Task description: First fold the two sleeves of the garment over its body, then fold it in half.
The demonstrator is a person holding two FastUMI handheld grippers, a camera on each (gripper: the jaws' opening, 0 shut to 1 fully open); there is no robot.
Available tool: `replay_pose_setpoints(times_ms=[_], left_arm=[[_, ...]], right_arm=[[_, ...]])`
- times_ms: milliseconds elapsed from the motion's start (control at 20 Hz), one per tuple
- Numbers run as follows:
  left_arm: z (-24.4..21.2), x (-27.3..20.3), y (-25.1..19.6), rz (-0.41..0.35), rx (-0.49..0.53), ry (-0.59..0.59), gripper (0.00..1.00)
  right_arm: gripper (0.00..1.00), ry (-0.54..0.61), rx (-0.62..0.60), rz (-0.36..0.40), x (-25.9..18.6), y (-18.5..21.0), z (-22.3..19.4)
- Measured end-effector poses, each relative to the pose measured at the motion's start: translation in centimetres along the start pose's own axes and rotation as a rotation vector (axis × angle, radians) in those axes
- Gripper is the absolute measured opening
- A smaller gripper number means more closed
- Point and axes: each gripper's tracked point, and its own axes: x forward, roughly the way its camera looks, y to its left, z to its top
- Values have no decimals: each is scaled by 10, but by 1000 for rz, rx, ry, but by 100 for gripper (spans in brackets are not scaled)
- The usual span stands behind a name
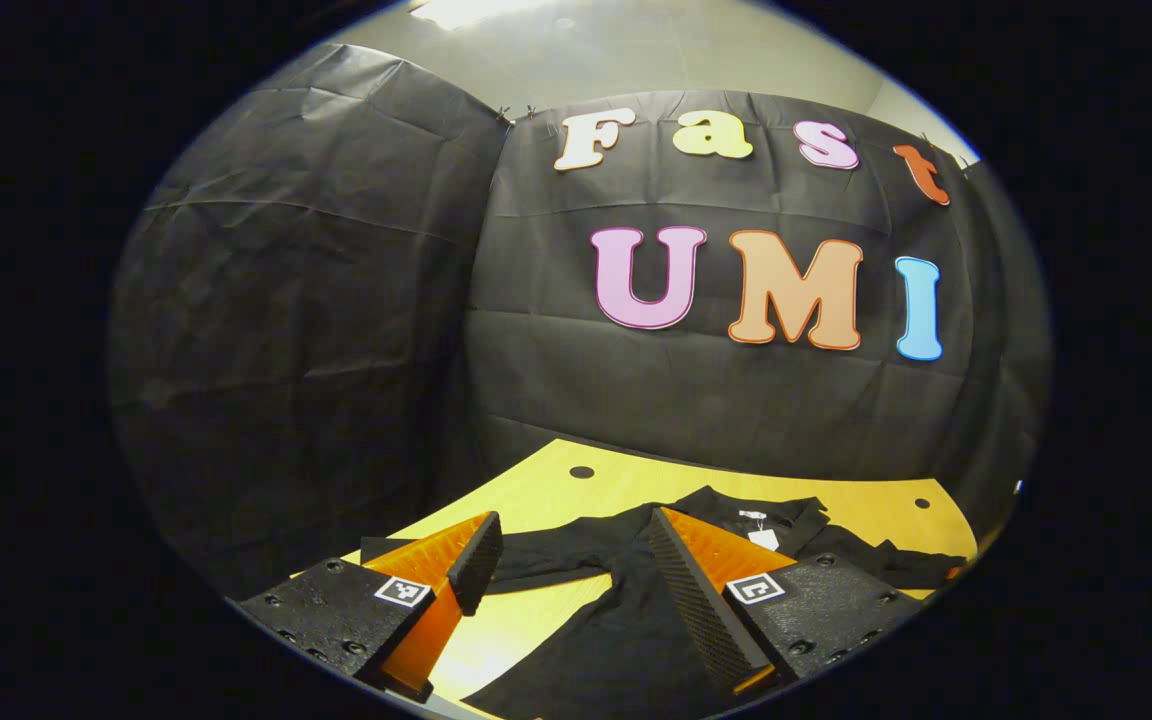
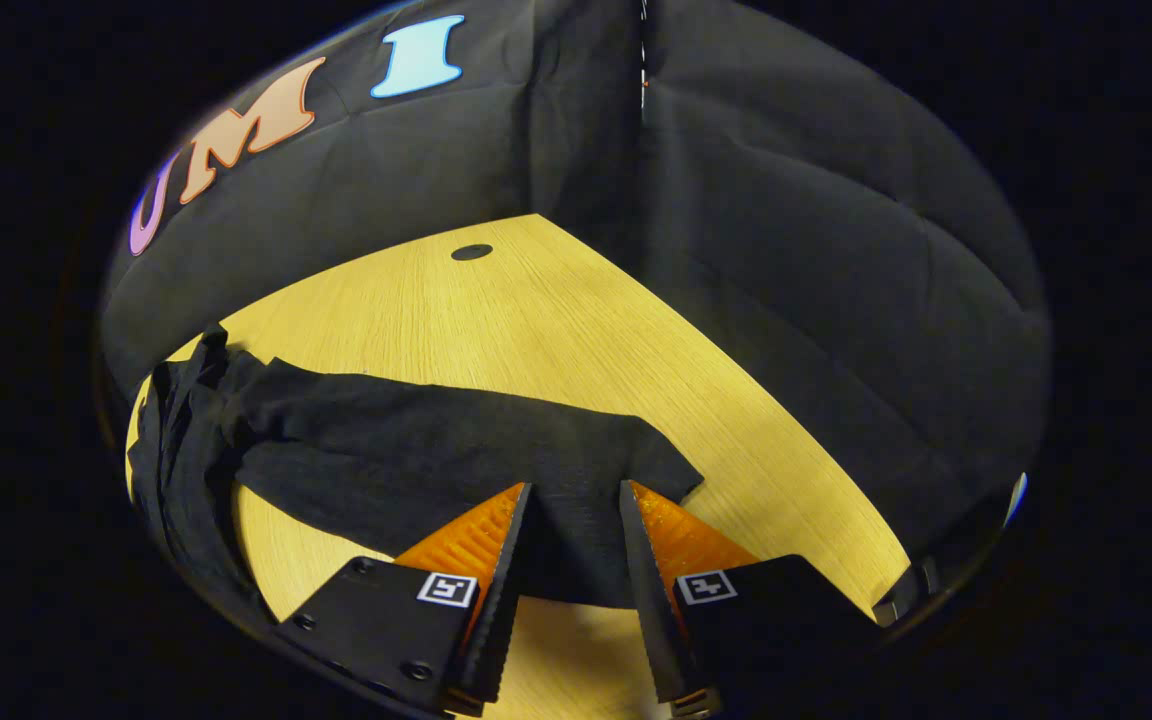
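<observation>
A black garment (image 1: pixel 616 620) lies spread on the yellow wooden table (image 1: pixel 556 485), its collar with a white tag (image 1: pixel 762 537) at the far side. My left gripper (image 1: pixel 571 530) hangs open and wide just above it, one finger over the left sleeve (image 1: pixel 546 550) and the other over the body. In the right gripper view the other sleeve (image 2: pixel 416 450) stretches flat across the table (image 2: pixel 536 320) from the bunched body (image 2: pixel 176 470). My right gripper (image 2: pixel 573 497) is open, and the sleeve's end lies in the gap between its fingers.
Black cloth walls close the booth behind and to both sides of the table. Small round holes (image 1: pixel 582 471) (image 2: pixel 471 252) sit near the table's far corners. Bare wood lies beyond the sleeve in the right gripper view.
</observation>
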Motion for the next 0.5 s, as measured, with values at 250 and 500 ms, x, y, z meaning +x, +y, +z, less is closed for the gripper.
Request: replay_pose_setpoints(times_ms=[250,500], left_arm=[[3,6,4,3,21,-12,91],[1,9,1,-8,24,-7,92]], right_arm=[[12,16,67,88,0,7,0],[3,4,135,131,1,9,3]])
